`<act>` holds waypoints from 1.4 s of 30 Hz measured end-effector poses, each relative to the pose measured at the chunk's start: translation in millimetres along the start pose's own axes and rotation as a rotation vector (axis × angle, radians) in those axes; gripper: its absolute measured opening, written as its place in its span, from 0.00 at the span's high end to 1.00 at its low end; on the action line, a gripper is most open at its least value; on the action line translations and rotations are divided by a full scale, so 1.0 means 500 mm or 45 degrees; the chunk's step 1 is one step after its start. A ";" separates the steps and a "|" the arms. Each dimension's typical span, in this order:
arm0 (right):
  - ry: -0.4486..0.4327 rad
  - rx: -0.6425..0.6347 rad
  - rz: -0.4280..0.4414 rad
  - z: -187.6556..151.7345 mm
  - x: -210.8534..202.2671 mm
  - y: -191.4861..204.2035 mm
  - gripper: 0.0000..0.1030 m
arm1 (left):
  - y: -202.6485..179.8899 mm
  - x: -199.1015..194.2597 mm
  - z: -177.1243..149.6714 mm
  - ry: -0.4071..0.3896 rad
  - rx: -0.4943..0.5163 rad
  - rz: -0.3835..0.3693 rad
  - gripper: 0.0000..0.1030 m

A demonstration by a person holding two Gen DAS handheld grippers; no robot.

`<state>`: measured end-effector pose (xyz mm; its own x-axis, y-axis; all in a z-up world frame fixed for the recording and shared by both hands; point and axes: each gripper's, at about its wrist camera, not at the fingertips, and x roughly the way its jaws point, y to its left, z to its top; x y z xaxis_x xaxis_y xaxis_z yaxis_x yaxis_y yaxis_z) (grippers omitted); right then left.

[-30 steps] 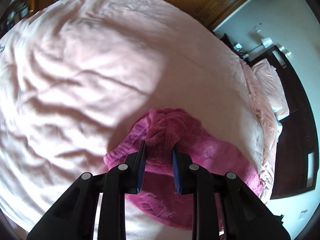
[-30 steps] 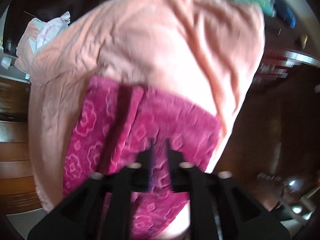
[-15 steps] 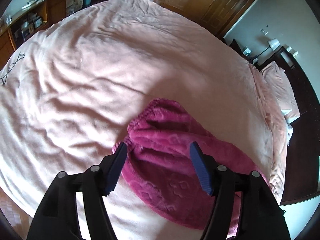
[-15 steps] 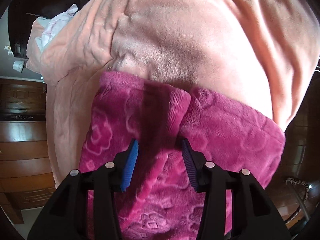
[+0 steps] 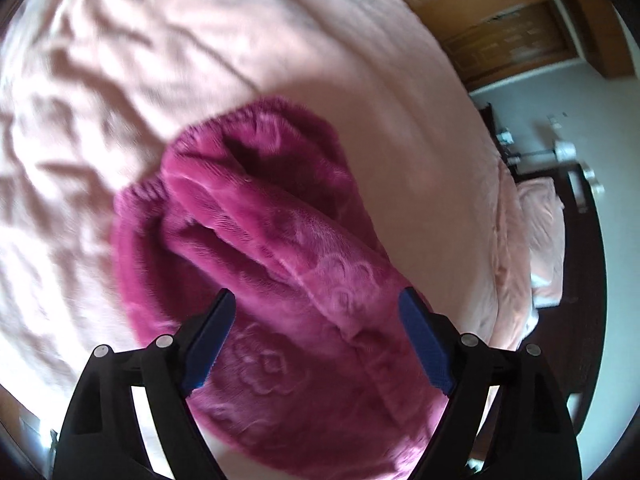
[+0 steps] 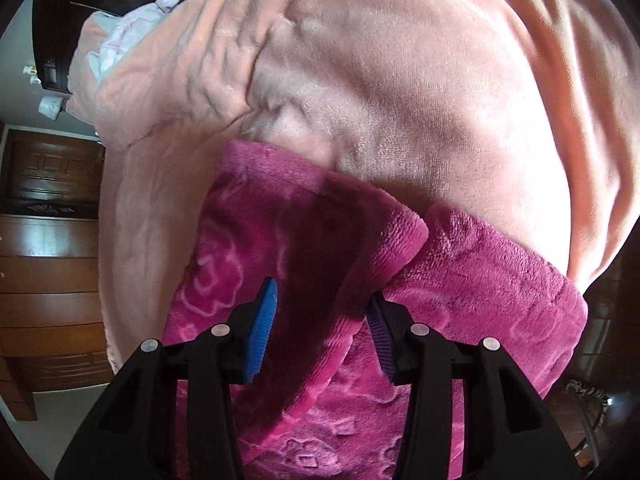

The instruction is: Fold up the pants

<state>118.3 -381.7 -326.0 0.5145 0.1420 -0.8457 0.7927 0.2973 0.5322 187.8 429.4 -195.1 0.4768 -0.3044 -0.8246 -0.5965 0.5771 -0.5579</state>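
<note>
Magenta fleece pants [image 5: 280,248] with an embossed flower pattern lie rumpled on a pink bed cover [image 5: 200,60]; the elastic waistband end faces away from me. My left gripper [image 5: 316,324] is open above the pants, holding nothing. In the right wrist view the two leg cuffs [image 6: 400,232] lie side by side, the left leg overlapping the right. My right gripper [image 6: 322,312] is open over the left leg's cuff, its pads [image 6: 264,320] apart and empty.
The pink cover [image 6: 400,80] spans the whole bed and drops off near the pants' cuffs. A pillow [image 5: 544,224] lies at the bed's right. Wooden doors [image 5: 508,44] and a wooden dresser [image 6: 48,272] stand beyond the bed edges.
Both grippers were shut on the pants a second ago. They opened and let the fabric drop onto the bed. The left gripper has since moved closer over the waistband end.
</note>
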 end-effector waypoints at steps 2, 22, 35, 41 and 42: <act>0.011 -0.027 -0.027 0.000 0.010 0.003 0.55 | -0.002 0.030 0.012 0.007 -0.049 -0.003 0.20; -0.092 -0.211 0.063 0.045 -0.119 0.137 0.94 | -0.126 -0.023 0.078 -0.021 0.021 -0.083 0.93; -0.159 -0.170 0.061 -0.008 -0.302 -0.025 0.94 | -0.074 -0.146 -0.037 -0.024 0.132 -0.060 0.93; -0.041 -0.155 -0.193 -0.082 -0.240 -0.172 0.94 | 0.032 -0.103 -0.116 0.063 0.265 0.191 0.93; -0.026 -0.177 -0.235 -0.092 -0.225 -0.179 0.94 | 0.046 -0.091 -0.127 0.080 0.265 0.219 0.93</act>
<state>-25.4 -380.9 -280.4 0.3725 0.0544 -0.9264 0.8221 0.4438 0.3566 111.3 408.5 -176.6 0.3349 -0.2311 -0.9135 -0.5169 0.7655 -0.3831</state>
